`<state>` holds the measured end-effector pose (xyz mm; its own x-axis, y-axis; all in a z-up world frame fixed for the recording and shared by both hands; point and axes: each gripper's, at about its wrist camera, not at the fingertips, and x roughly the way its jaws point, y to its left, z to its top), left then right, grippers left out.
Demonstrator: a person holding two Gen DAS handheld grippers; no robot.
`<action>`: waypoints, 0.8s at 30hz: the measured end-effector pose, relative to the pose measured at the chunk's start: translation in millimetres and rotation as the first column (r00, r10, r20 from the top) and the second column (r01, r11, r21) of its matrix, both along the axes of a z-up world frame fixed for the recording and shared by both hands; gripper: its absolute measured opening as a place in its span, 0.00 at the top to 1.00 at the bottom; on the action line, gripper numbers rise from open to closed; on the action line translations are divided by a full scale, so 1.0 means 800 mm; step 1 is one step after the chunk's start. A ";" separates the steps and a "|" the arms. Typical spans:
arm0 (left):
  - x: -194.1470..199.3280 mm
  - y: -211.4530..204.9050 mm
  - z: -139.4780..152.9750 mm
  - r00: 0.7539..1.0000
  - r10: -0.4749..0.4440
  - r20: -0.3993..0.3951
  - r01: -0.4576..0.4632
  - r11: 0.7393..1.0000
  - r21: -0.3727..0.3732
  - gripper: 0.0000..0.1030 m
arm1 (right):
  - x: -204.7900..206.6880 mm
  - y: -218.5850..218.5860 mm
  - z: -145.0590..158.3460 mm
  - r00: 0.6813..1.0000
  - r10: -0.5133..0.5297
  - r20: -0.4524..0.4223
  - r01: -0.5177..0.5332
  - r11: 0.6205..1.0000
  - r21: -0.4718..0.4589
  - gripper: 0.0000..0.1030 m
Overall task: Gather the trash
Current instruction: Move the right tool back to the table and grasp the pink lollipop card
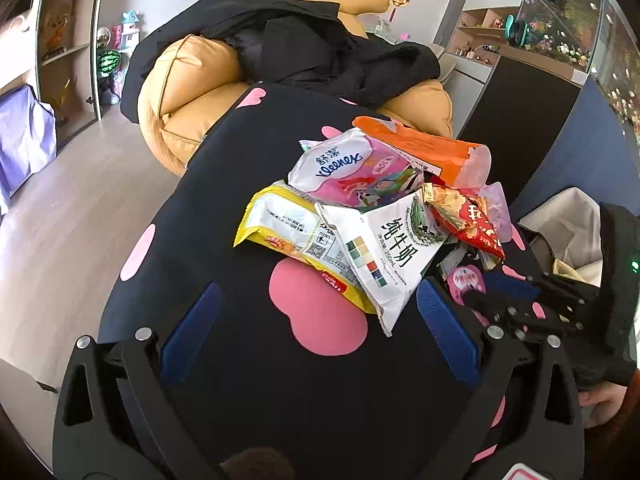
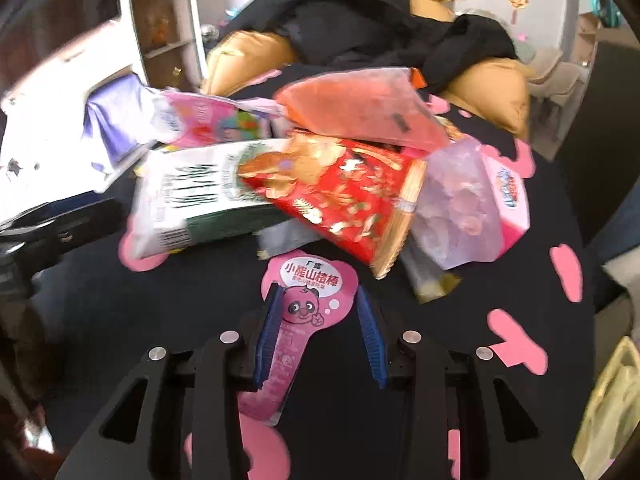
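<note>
Pink panda-printed plastic wrapper [image 2: 308, 308] lies between the right gripper's [image 2: 320, 336] parted jaws, at six o'clock of the trash pile; left gripper [image 1: 316, 324] gapes empty over black pink-hearted cloth [image 1: 240, 200].

tan beanbag chair [image 1: 188, 80] out back with a black jacket [image 1: 304, 40] dumped on it, glass cabinet [image 1: 68, 40] on the left, fish tank [image 1: 568, 20] off right.

Black pink-spotted cloth [image 1: 256, 208] w/ wrapper pile [image 1: 384, 216].
</note>
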<state>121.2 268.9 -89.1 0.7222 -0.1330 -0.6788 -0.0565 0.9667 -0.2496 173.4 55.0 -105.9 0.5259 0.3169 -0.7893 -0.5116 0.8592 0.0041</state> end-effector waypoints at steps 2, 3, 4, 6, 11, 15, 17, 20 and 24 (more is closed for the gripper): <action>0.000 0.000 0.000 1.000 0.000 -0.002 0.000 1.000 -0.002 0.09 | 0.003 -0.004 0.000 1.000 -0.004 -0.012 0.004 1.000 0.002 0.65; -0.001 0.000 -0.001 1.000 -0.001 -0.002 0.001 1.000 -0.003 0.09 | 0.003 -0.008 -0.001 1.000 -0.004 -0.009 0.004 1.000 -0.002 0.65; -0.001 0.000 -0.001 1.000 -0.002 -0.001 0.002 1.000 -0.003 0.09 | 0.002 -0.014 -0.003 1.000 -0.017 -0.004 0.017 0.999 -0.032 0.65; -0.002 0.000 -0.001 1.000 -0.002 0.001 0.002 1.000 -0.005 0.09 | -0.001 -0.028 -0.005 1.000 -0.021 -0.002 0.021 0.999 -0.030 0.65; -0.002 0.001 -0.002 1.000 -0.001 -0.002 0.001 1.000 -0.014 0.09 | -0.002 -0.067 -0.005 0.997 -0.062 -0.038 0.063 0.997 0.039 0.65; -0.002 0.001 -0.001 1.000 -0.012 -0.001 0.012 1.000 -0.027 0.09 | -0.009 -0.073 0.000 0.996 -0.073 -0.051 0.079 0.991 0.111 0.65; -0.002 0.003 -0.002 1.000 -0.017 0.001 0.017 0.999 -0.039 0.09 | -0.013 -0.070 0.000 0.995 -0.089 -0.050 0.094 0.988 0.123 0.62; -0.002 0.006 -0.003 1.000 -0.013 0.003 0.013 0.998 -0.054 0.09 | -0.015 -0.062 -0.009 0.993 -0.099 -0.063 0.105 0.989 0.105 0.59; -0.001 0.007 -0.004 1.000 -0.024 0.005 0.024 0.997 -0.075 0.09 | -0.012 -0.043 -0.020 0.995 -0.069 -0.076 0.075 0.994 0.077 0.54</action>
<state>120.1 274.6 -92.7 0.7212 -0.2010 -0.6630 -0.0322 0.9462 -0.3219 163.9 20.3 -121.9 0.4916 0.3435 -0.8002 -0.4442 0.8893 0.1089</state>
